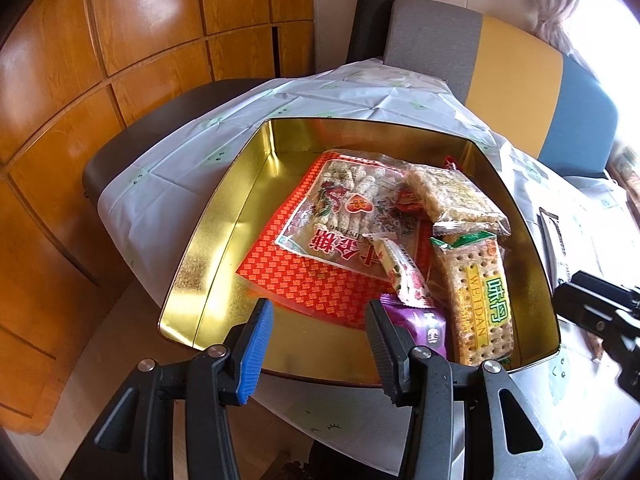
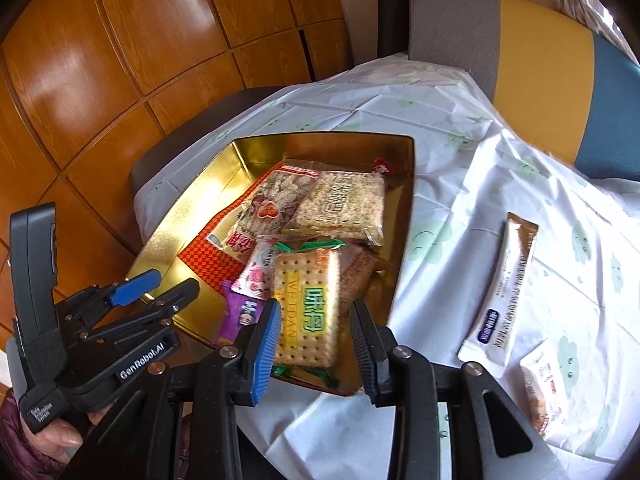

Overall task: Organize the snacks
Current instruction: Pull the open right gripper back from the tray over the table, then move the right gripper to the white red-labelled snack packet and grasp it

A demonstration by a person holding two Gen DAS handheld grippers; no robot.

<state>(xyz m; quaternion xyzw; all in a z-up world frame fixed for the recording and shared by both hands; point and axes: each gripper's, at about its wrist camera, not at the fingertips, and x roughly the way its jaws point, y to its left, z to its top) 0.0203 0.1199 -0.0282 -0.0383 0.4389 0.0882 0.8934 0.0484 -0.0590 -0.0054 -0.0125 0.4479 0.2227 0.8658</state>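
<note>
Gold rectangular metal tin point(image 2: 208, 184) on cloth-covered surface point(image 2: 460, 128), holds most snacks: clear cracker pack w/ green label point(image 2: 308, 304), red-patterned candy bag point(image 1: 320, 232).

Long white sachet point(image 2: 500, 292) and small white packet point(image 2: 542, 392) outside tin, approx 3 o'clock of it.

Left hand-held gripper point(image 1: 318, 332) wide, empty, above tin's near edge. Right hand-held gripper point(image 2: 314, 340) wide, empty, above crackers.

Risk: thin flat sachet may slip from pads; heaped packs may spill.

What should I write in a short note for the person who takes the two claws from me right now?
Left claw: open, empty, over the near edge of the gold tin.
Right claw: open, empty, above the WEIDAN cracker pack.
Done: the crackers, the rice-puff pack and several other snacks lie in the tin.
Left: the long sachet and the small packet lie on the tablecloth.
</note>
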